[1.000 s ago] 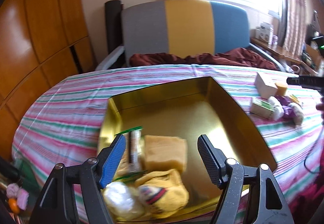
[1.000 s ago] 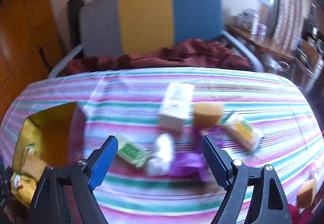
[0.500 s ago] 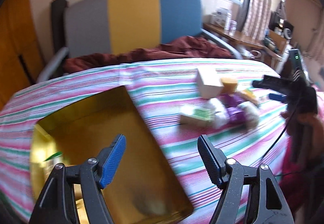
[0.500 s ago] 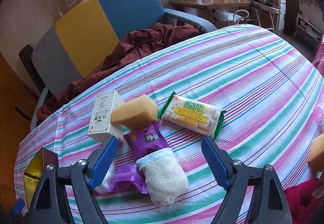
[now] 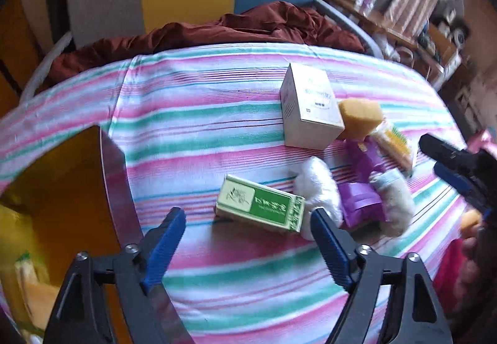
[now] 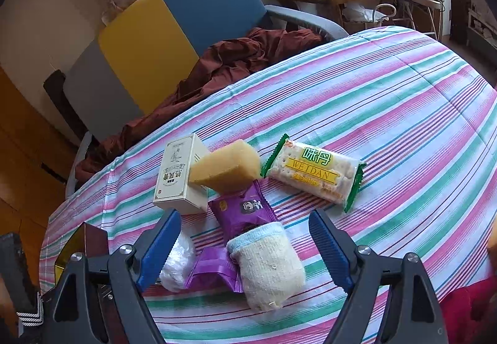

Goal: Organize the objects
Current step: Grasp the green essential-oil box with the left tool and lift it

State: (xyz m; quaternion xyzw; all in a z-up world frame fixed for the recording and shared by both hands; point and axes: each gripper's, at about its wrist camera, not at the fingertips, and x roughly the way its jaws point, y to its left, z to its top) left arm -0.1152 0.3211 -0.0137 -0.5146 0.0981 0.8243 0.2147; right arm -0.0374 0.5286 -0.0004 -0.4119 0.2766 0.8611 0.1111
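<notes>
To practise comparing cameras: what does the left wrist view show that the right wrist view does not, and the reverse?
Only the left wrist view: the green box lying flat and the gold tray's inside.

Only the right wrist view: the whole cracker packet and its label.

Both: the white box, yellow sponge, purple packets, woolly mitt and striped cloth.
</notes>
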